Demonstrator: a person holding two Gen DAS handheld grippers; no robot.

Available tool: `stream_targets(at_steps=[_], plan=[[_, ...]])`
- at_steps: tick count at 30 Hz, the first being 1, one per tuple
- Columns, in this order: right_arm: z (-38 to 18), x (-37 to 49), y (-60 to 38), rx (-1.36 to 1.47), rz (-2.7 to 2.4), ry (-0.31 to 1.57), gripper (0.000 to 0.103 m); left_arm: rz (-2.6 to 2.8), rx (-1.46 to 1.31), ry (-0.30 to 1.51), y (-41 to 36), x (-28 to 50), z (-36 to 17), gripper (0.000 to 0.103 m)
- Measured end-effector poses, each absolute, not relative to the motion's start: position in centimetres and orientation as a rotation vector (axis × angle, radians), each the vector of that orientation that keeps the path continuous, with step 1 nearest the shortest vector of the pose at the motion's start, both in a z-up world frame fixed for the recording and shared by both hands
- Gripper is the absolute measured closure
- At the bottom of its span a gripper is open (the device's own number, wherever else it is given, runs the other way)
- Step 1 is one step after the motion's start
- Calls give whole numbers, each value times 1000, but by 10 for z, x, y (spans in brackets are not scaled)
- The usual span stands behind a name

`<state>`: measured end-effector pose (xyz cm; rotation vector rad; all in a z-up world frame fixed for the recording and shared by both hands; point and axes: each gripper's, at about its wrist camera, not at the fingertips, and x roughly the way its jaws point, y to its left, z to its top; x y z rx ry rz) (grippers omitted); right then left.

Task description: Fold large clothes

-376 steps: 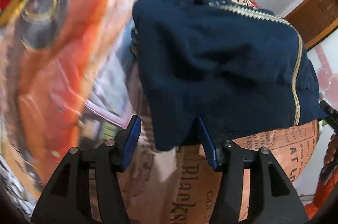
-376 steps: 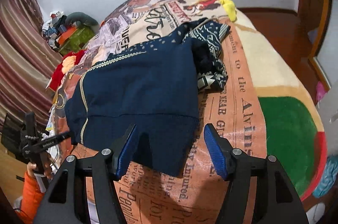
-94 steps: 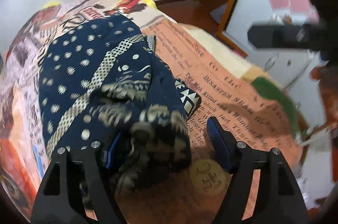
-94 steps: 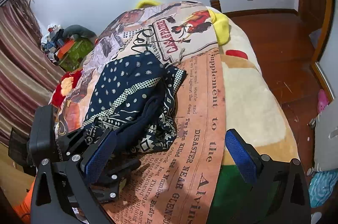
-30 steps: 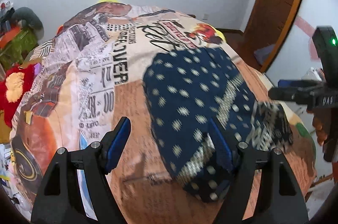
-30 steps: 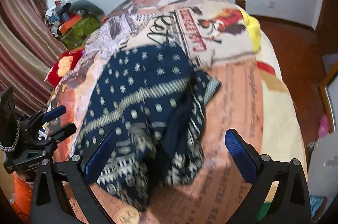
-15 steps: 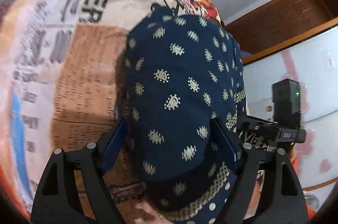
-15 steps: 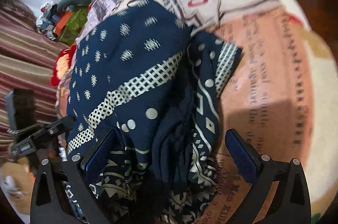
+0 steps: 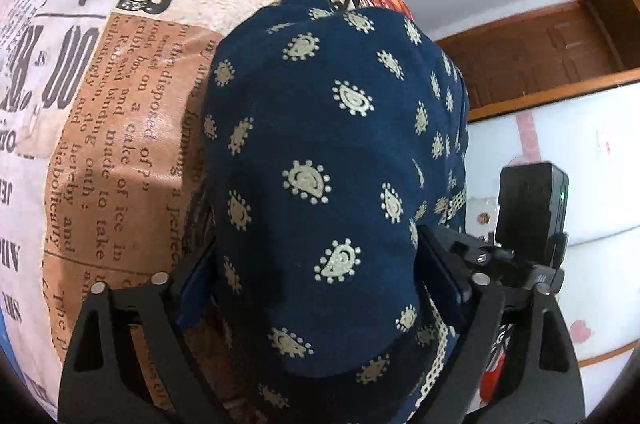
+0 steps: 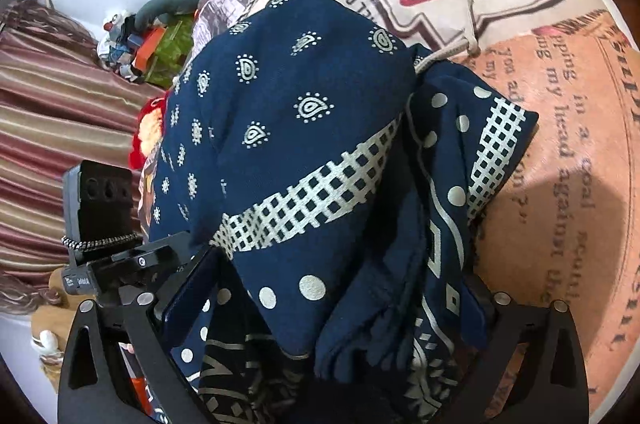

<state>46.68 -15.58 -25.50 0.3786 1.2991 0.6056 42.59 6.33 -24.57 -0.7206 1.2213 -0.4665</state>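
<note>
navy patterned garment (image 9: 320, 183), soft, bulky and likely to slump, sits bundled between the spread jaws of left gripper (image 9: 316, 276) and right gripper (image 10: 320, 288), best taken by its folded edges.

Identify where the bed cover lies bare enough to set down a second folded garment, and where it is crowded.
Bare newsprint blanket lies left of the navy patterned garment, and on its right in the right wrist view. It is crowded at the near edge, where the left hand-held gripper and right hand-held gripper straddle the bundle.
</note>
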Motion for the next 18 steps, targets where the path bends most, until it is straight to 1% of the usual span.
stream_targets(at_steps=[1, 2, 3, 5, 7, 11, 18], plan=[[-254, 466, -154, 379, 608, 1295, 13, -463, -712, 1211, 64, 424, -242, 23], [-254, 466, -153, 386, 616, 1294, 22, -460, -695, 1201, 65, 422, -238, 28], [-253, 466, -154, 395, 620, 1292, 27, -454, -672, 1190, 64, 421, -234, 29], [-248, 465, -154, 403, 631, 1285, 48, -446, -637, 1173, 62, 421, -227, 34], [-242, 463, -153, 403, 643, 1269, 57, -449, -622, 1160, 62, 418, -218, 37], [-225, 456, -142, 358, 645, 1231, 63, -449, -577, 1128, 63, 410, -197, 42], [-186, 444, -124, 314, 678, 1161, 63, -438, -544, 1035, 91, 393, -154, 42]])
